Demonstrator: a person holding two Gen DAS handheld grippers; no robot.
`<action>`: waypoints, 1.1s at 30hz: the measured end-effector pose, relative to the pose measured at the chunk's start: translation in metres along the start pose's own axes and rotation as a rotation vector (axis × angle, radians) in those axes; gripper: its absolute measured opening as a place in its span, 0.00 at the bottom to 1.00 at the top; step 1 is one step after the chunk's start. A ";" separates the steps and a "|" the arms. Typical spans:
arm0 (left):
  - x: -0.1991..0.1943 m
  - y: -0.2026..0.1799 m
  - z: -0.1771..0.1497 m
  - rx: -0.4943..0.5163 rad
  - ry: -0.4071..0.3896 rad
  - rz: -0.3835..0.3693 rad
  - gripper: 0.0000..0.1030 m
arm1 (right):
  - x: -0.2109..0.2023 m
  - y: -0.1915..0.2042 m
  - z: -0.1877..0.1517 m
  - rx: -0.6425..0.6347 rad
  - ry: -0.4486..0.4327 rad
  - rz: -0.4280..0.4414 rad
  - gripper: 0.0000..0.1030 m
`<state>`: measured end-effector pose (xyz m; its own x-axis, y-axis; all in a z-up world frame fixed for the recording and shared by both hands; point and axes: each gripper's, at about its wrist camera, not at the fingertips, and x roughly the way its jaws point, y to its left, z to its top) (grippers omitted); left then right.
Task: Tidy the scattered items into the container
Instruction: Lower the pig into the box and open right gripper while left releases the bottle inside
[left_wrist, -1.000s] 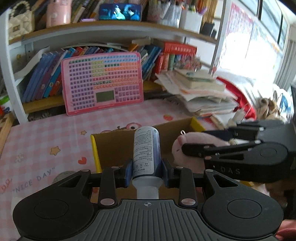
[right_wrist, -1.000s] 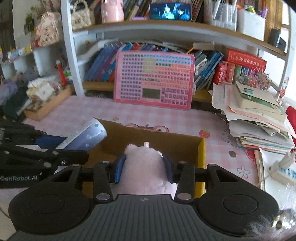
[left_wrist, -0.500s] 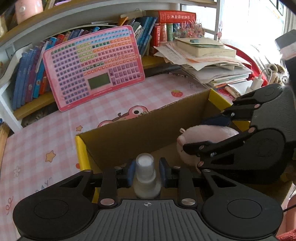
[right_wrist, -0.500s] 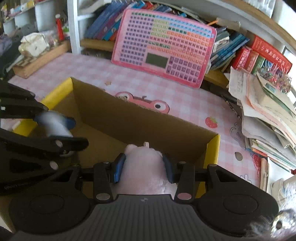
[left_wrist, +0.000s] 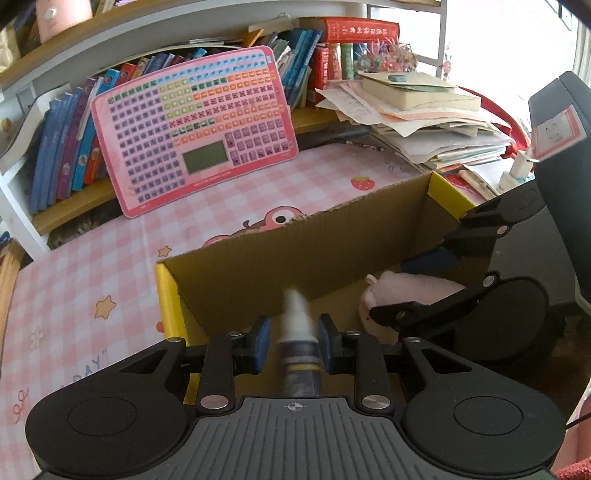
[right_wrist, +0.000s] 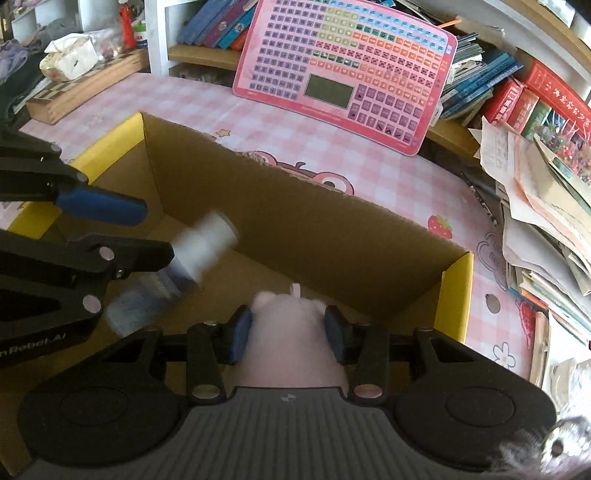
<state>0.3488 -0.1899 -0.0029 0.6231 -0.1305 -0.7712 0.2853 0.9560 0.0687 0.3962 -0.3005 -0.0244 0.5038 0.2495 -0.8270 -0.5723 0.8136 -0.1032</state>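
Observation:
A cardboard box (left_wrist: 258, 266) with yellow flaps sits on the pink checked table; it also shows in the right wrist view (right_wrist: 332, 229). My left gripper (left_wrist: 294, 341) is over the box, jaws parted, and a blurred spray bottle (left_wrist: 297, 332) with a white cap lies loose between them; the bottle (right_wrist: 177, 269) shows tilted inside the box in the right wrist view. My right gripper (right_wrist: 289, 332) is shut on a pink plush toy (right_wrist: 291, 332) held low in the box. The plush (left_wrist: 399, 295) also shows in the left wrist view.
A pink toy keyboard (left_wrist: 195, 125) leans on the bookshelf behind the box. A stack of papers and books (left_wrist: 417, 122) lies at the right. A wooden box (right_wrist: 81, 88) sits at the far left.
Both grippers have dropped deeper into the box. The left jaws have opened and the bottle is slipping down out of them. The right gripper still holds the plush.

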 end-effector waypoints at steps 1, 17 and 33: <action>-0.003 0.000 0.000 0.000 -0.011 0.006 0.29 | -0.001 0.000 0.000 0.001 -0.007 0.008 0.50; -0.080 0.010 -0.013 -0.068 -0.248 0.092 0.85 | -0.078 0.006 -0.011 0.082 -0.218 -0.019 0.67; -0.146 0.008 -0.071 -0.125 -0.377 0.111 0.97 | -0.156 0.038 -0.067 0.320 -0.411 -0.166 0.73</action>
<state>0.2087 -0.1445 0.0653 0.8748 -0.0892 -0.4763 0.1246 0.9913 0.0433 0.2526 -0.3440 0.0635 0.8187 0.2362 -0.5234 -0.2698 0.9628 0.0125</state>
